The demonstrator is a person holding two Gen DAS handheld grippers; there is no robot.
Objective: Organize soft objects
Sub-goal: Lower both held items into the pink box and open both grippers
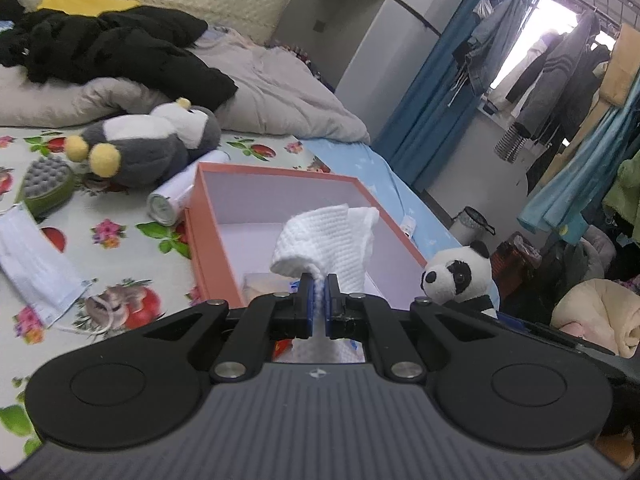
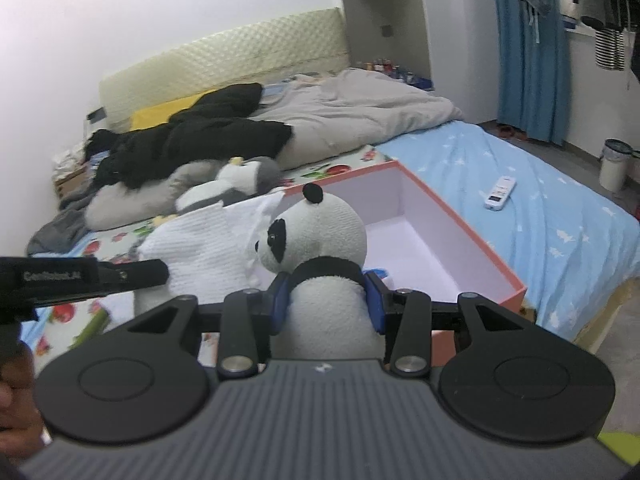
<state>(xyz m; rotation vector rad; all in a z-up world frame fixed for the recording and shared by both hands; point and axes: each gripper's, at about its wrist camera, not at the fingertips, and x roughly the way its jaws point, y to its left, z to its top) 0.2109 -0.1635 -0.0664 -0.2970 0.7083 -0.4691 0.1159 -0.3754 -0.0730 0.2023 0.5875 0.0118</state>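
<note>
Left gripper (image 1: pixel 319 280) pinching white waffle cloth (image 1: pixel 326 236) over pink box (image 1: pixel 208 240); right gripper (image 2: pixel 327 280) clamping panda plush (image 2: pixel 320 240), box at 2 o'clock

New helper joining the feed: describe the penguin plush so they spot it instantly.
On the fruit-print sheet, just left of the pink box, the penguin plush lies against the grey duvet. Unlike the panda, it is grey-and-white with round yellow feet.
</note>
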